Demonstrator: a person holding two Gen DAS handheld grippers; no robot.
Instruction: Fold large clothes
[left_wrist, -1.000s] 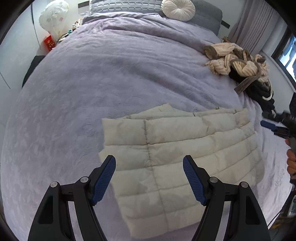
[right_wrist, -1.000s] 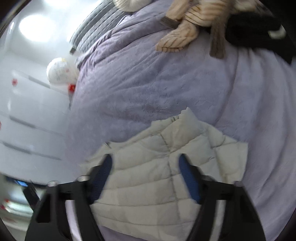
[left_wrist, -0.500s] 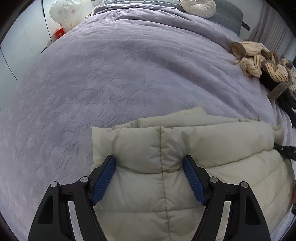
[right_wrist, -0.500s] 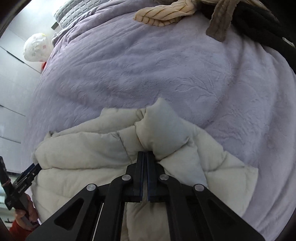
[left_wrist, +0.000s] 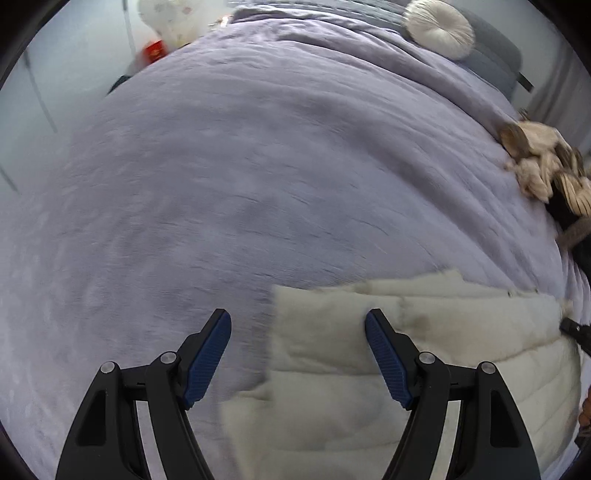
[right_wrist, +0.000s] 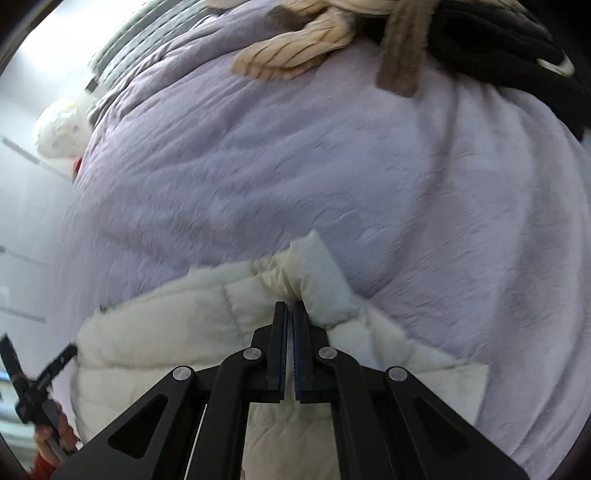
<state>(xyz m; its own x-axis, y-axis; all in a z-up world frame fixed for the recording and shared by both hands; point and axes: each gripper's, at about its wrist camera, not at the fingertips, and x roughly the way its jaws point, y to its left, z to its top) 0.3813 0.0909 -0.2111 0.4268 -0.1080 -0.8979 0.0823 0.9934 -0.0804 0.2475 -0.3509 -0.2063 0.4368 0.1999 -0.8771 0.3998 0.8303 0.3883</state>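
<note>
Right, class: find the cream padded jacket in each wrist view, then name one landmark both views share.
Left wrist view: the cream padded jacket fills the lower right, on the purple bedspread.
Right wrist view: the jacket lies low and centre-left.
Shared landmark: the pile of striped knitwear on the bed's far side.

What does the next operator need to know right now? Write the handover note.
Right claw: shut on a pinched fold at the far edge of the cream puffer jacket.
Left claw: open, nothing held, hovering over the jacket's left corner.
Jacket lies on the purple bedspread, partly folded into a layered slab; striped and black clothes pile waits at the far side.
Done: first folds, right-side grip.
Left: probably grip the left corner, make the next fold, then do the pile.
</note>
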